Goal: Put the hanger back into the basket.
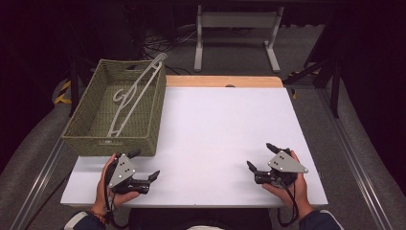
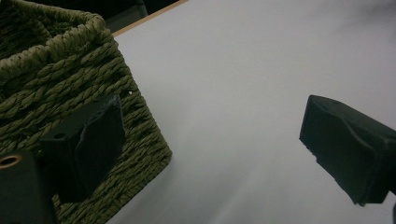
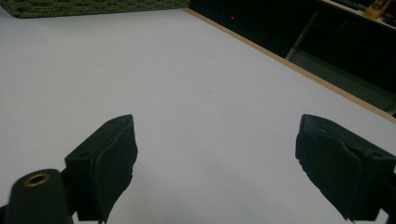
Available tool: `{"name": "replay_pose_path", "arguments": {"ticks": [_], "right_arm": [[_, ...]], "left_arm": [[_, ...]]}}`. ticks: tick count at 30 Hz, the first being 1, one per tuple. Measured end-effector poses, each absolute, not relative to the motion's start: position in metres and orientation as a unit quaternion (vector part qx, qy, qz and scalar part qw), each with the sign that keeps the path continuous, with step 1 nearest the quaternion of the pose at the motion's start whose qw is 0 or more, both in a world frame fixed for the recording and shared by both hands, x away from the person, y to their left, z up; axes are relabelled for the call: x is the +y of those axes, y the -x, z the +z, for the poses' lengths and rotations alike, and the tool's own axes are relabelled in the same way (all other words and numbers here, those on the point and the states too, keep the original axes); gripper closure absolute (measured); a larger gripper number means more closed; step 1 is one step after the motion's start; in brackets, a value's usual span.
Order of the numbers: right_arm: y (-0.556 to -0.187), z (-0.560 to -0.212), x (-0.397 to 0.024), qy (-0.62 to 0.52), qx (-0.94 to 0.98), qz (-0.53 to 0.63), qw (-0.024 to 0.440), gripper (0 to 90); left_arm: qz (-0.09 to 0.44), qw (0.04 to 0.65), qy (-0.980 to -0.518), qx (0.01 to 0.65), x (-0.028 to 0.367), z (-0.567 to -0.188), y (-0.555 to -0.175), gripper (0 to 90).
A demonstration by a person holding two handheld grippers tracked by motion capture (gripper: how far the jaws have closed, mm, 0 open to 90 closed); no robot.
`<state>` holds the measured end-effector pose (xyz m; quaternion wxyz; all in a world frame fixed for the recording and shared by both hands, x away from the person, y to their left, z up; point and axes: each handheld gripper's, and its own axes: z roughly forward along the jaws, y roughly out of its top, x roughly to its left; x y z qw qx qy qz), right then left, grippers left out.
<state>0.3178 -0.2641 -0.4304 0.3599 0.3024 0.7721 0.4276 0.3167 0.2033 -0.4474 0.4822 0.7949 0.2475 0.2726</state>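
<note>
A green woven basket (image 1: 143,125) stands at the table's left side, and a white clothes hanger (image 1: 135,93) lies slanted inside it, its top end poking over the far rim. My left gripper (image 1: 144,164) rests near the table's front edge just below the basket's near right corner, open and empty. In the left gripper view, the basket's corner (image 2: 60,79) sits right behind the left jaw. My right gripper (image 1: 261,155) rests at the front right of the white table (image 1: 225,124), open with nothing between its jaws.
A wooden strip (image 1: 222,81) runs along the table's far edge. Beyond it stands a grey metal frame (image 1: 237,28) on the floor. Dark stands and cables lie at the back. In the right gripper view, the basket (image 3: 88,7) shows far off at top left.
</note>
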Motion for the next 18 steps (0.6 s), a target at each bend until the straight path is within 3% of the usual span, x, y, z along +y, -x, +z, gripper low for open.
{"name": "replay_pose_path", "arguments": {"ticks": [18], "right_arm": [[-0.3165,-0.4291,-0.2629,-0.302,0.772,0.426,0.364,13.5]], "left_arm": [[0.264,0.480,-0.801,0.241,0.1989,-0.4486,-0.3156,7.3]]}}
